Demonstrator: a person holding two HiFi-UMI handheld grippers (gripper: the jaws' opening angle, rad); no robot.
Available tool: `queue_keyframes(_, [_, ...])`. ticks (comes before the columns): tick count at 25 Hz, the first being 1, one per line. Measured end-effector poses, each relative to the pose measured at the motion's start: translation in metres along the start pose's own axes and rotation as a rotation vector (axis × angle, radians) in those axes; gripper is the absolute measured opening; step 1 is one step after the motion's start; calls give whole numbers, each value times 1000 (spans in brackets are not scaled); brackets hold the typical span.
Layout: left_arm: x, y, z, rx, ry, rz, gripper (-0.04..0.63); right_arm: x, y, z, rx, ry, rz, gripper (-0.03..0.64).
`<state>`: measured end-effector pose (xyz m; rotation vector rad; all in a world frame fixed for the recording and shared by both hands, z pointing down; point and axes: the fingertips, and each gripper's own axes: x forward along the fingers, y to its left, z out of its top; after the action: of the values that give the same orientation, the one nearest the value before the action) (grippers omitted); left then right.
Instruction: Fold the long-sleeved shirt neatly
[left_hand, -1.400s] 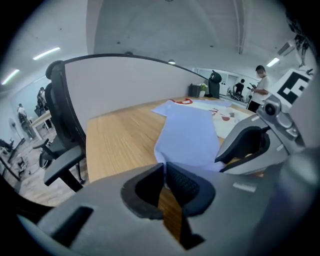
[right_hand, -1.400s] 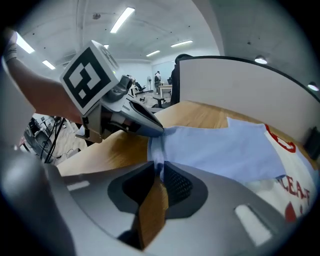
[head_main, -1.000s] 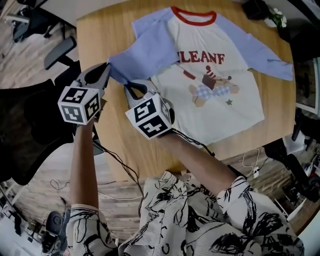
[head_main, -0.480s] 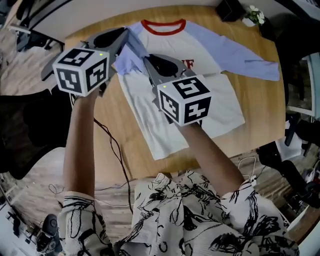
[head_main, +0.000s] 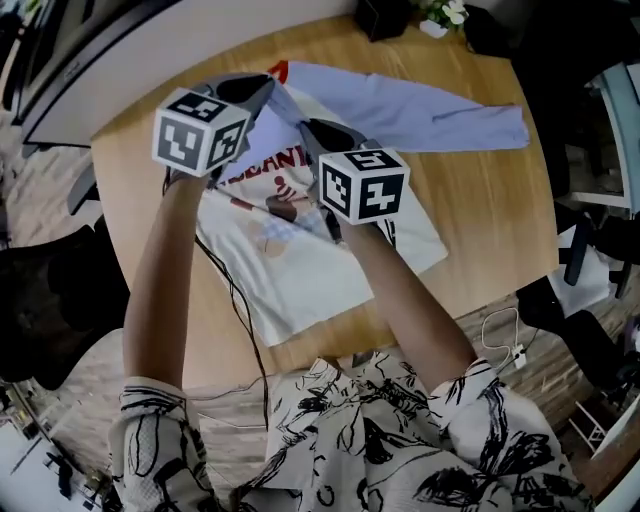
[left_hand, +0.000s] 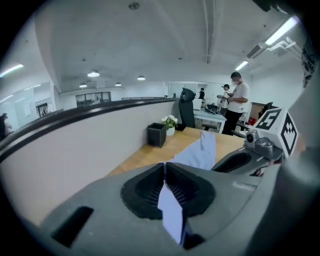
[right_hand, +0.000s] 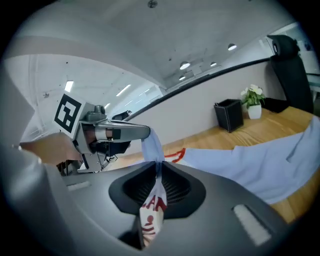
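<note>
Farther across the shirt (head_main: 300, 285) than a second ago, my left tongs (head_main: 258, 86) clamp its blue sleeve (left_hand: 172, 215) and my right tongs (head_main: 325, 130) its printed front (right_hand: 150, 220); beneath them it lies on the table (head_main: 480, 220), free sleeve (head_main: 420, 110) running rightward.

- The shirt (head_main: 300, 290): cream-white body, pale blue sleeves, red neckband, red print on the chest.
- The table (head_main: 480, 210) under it: light wood grain.
- The left gripper (head_main: 268, 86) and right gripper (head_main: 308, 126): grey, with white cubes bearing black square markers.
- The blouse (head_main: 400, 440) at the table's near edge: white with black scribbled lines.
</note>
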<state>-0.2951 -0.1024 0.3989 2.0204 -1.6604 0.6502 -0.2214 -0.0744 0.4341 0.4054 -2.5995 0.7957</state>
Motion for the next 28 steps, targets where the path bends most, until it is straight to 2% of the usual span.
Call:
queue_keyframes(5, [70, -13, -23, 3, 144, -48, 26, 14, -50, -35, 66, 92, -45, 52])
queue_keyframes(8, [106, -15, -39, -9, 230, -57, 26, 16, -69, -49, 106, 141, -50, 83])
queue_keyframes(11, [133, -20, -50, -13, 283, -84, 25, 4, -80, -50, 134, 133, -7, 130])
queue_keyframes(14, [152, -27, -56, -22, 315, -103, 25, -19, -89, -44, 131, 93, 72, 137])
queue_keyframes(16, [165, -35, -51, -57, 286, -142, 35, -39, -105, -35, 104, 58, 77, 141])
queue_keyframes(17, [171, -39, -42, -106, 236, -172, 68, -49, -115, -29, 91, 36, 66, 143])
queue_keyframes(19, [177, -40, -15, -259, 99, -221, 180, -69, -137, -16, 64, -11, 35, 147])
queue_keyframes(20, [177, -38, -2, -318, 41, -225, 183, -79, -148, -9, 49, -31, 14, 147])
queue_keyframes(21, [175, -36, 9, -341, 4, -216, 183, -89, -160, -3, 35, -48, -14, 153])
queue_keyframes(23, [176, -38, 23, -302, -10, -194, 186, -110, -190, 7, 20, -77, -90, 181])
queue_keyframes(28, [204, -91, 60, -105, 16, -205, 229, -162, -280, 13, 104, -145, -282, 236])
